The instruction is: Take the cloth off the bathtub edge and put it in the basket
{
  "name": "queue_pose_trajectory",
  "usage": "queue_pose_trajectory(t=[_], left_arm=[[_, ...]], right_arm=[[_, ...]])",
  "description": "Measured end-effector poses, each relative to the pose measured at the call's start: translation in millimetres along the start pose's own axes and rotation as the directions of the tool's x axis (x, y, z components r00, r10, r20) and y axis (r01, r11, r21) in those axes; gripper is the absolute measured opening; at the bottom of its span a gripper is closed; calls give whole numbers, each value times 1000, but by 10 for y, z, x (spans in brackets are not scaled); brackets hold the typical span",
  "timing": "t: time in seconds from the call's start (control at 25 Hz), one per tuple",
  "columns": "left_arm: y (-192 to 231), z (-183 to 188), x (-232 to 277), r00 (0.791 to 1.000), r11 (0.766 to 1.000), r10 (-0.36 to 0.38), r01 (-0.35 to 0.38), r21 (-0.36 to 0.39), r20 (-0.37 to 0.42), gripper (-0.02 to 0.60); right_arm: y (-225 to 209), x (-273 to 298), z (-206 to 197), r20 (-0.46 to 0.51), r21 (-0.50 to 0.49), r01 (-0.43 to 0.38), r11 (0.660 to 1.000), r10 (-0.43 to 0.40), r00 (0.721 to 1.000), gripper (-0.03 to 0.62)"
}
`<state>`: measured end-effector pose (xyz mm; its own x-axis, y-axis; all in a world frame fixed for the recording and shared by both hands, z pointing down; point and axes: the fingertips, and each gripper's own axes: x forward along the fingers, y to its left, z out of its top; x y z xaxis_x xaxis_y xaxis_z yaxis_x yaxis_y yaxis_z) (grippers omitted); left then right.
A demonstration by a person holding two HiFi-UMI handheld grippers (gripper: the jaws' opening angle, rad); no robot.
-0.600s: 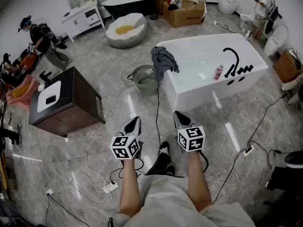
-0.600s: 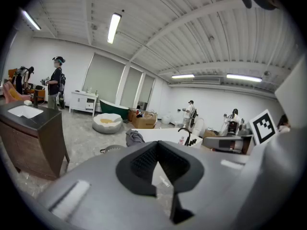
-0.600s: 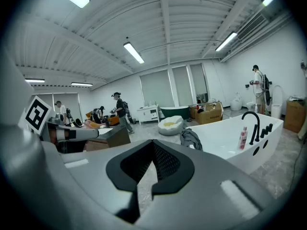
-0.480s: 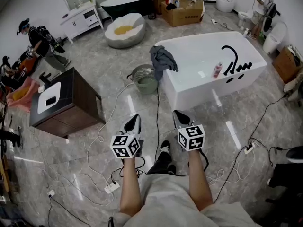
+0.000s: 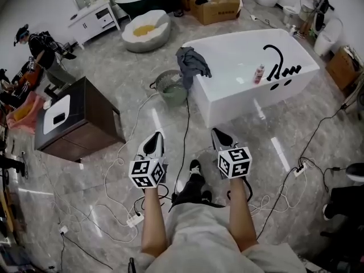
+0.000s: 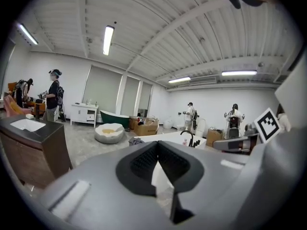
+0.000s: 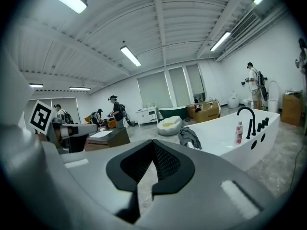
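Observation:
A crumpled grey cloth [image 5: 191, 62] hangs over the left end of the white bathtub [image 5: 227, 104]; it also shows in the right gripper view as the cloth [image 7: 190, 137]. A round green basket [image 5: 173, 90] stands on the floor just left of the tub, below the cloth. My left gripper [image 5: 152, 143] and right gripper [image 5: 222, 137] are held side by side in front of me, well short of the tub, both shut with nothing between the jaws. In its own view the left gripper [image 6: 157, 147] points toward the tub, and so does the right gripper [image 7: 153, 147].
A dark vanity cabinet [image 5: 79, 124] with a white sink stands at the left. Cables [image 5: 187, 124] and power strips lie across the marble floor. A black faucet [image 5: 275, 61] and a pink bottle [image 5: 260, 73] are at the tub's right. People work at the far left and far right.
The head view has shifted forward slightly: tub, basket and cabinet sit a little higher in frame. Both grippers stay shut and side by side.

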<state>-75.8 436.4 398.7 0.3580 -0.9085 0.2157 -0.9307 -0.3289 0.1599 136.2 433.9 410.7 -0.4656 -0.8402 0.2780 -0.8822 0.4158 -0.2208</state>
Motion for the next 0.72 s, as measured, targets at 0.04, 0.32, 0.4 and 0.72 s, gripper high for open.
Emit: queue_pose_trajectory(t=[0.04,0.32,0.4,0.72], left_arm=[[31,-7,18,1000,1000,3,-3,-3,-5,58],[239,46,382,1000,1000,3,-3,-7,-30,58],[320,87,603,999,1000,-3,3,-9,-37,58],[636,289,1616,996,998,-62,60,-25,-69,58]], right_arm=[[-14,12,0,2,2,-2,1000,2,1000,-5],[-235,343,29,-15,-1,13,1000,-13,1000,-5],[-341,536,22,-29,-4,28,1000,-28,999,-5],[-662,1402,140,-92,-6,30,1000,-30,995,-5]])
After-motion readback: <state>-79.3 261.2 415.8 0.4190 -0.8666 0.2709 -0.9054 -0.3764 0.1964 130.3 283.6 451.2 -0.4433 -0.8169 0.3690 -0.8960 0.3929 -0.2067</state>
